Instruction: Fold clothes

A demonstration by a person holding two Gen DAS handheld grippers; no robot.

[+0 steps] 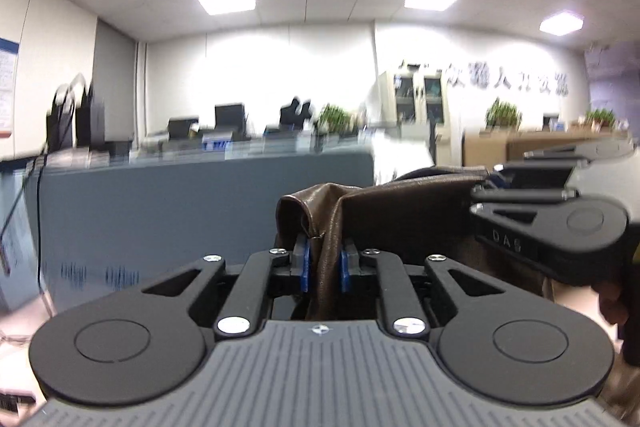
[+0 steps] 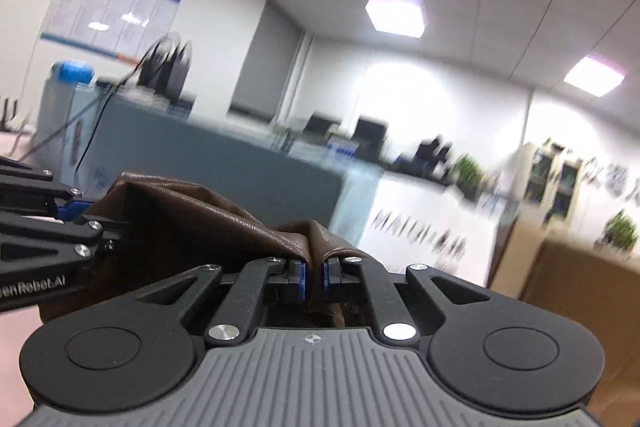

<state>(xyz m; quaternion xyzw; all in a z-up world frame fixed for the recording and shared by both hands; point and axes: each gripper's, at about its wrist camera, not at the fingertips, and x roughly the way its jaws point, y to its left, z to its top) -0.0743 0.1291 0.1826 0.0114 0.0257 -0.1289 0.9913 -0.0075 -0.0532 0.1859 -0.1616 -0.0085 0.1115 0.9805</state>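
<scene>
A dark brown leather-like garment (image 1: pixel 400 215) is held up in the air between both grippers. My left gripper (image 1: pixel 323 265) is shut on one edge of it, the fabric pinched between the blue pads. My right gripper (image 2: pixel 314 281) is shut on another edge of the same garment (image 2: pixel 192 223). The right gripper also shows at the right of the left wrist view (image 1: pixel 486 183), and the left gripper at the left of the right wrist view (image 2: pixel 86 213). The garment's lower part is hidden behind the gripper bodies.
A grey office partition (image 1: pixel 200 203) with monitors and plants behind it stands ahead. Cardboard boxes (image 2: pixel 560 287) are at the right. A pink surface (image 2: pixel 16 347) lies low at the left. The background is motion-blurred.
</scene>
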